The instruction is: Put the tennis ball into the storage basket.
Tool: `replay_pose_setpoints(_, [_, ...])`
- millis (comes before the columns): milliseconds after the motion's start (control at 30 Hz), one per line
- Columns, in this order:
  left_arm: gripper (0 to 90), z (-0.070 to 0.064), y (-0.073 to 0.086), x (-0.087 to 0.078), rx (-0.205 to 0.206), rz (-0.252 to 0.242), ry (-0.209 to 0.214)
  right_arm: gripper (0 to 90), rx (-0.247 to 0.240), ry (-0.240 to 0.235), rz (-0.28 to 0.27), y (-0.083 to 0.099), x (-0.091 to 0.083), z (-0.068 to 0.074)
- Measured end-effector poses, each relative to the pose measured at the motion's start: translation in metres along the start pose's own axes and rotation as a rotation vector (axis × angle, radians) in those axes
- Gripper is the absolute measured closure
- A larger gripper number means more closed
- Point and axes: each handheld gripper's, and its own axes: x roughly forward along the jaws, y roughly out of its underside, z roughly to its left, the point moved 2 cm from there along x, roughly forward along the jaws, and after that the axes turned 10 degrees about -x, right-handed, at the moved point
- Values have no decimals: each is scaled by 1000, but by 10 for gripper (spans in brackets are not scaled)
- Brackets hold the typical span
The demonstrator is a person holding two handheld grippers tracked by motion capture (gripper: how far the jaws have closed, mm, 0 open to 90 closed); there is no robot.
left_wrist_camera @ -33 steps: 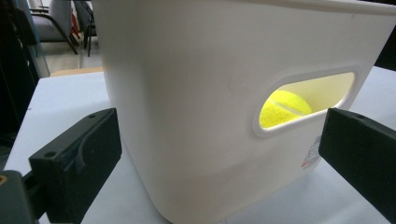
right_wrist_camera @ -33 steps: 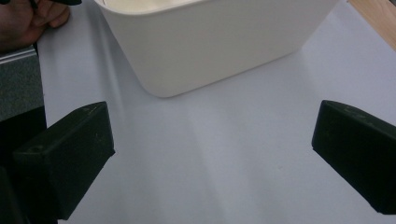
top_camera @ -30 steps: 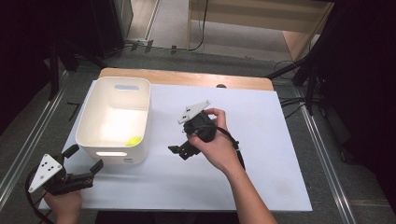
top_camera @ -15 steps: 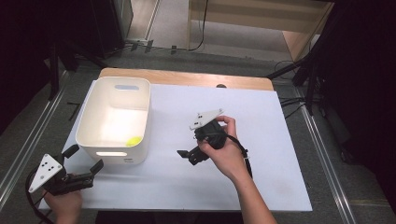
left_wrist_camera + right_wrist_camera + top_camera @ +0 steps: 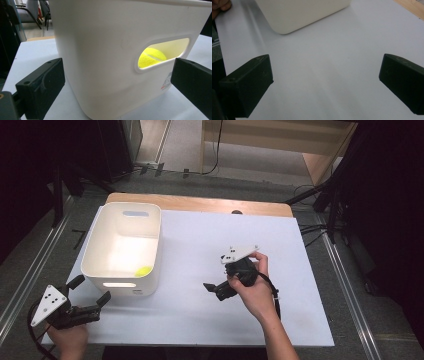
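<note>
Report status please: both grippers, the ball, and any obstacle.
Left gripper open, empty, facing the white bin. Right gripper open, empty, over bare table. Tennis ball lies inside bin. Nothing in the way.

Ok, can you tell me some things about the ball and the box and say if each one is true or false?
1. The yellow ball lies inside the white bin. True.
2. The right gripper is holding the ball. False: its jaws are open with nothing between them, above the white tabletop.
3. The left gripper is open, near the bin's front. True.
4. The bin is tipped on its side. False: it stands upright.
5. The ball is red. False: it is yellow.
</note>
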Motion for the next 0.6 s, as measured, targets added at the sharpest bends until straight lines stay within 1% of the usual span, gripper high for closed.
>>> replay_pose_setpoints(33, [0,0,0,0,0,1,0,0,12,8,-5,5,-3,-1])
replay_pose_setpoints(67, [0,0,0,0,0,1,0,0,12,8,-5,5,-3,-1])
replay_pose_setpoints(200, [0,0,0,0,0,2,0,0,34,20,-12,16,-9,-4])
replay_pose_setpoints(233, [0,0,0,0,0,0,0,0,39,27,-18,20,-12,-5])
replay_pose_setpoints(267, [0,0,0,0,0,0,0,0,39,27,-18,20,-12,-5])
replay_pose_setpoints(300, [0,0,0,0,0,2,0,0,47,34,-23,26,-15,-6])
replay_pose_setpoints(333, [0,0,0,0,0,2,0,0,47,34,-23,26,-15,-6])
replay_pose_setpoints(467, [0,-1,0,0,2,3,-2,0,68,47,-24,37,-20,-7])
replay_pose_setpoints(533, [0,-1,0,0,3,3,-3,0,72,59,-29,43,-23,-8])
replay_pose_setpoints(600, [0,-1,0,0,3,4,-2,0,87,70,-28,49,-27,-9])
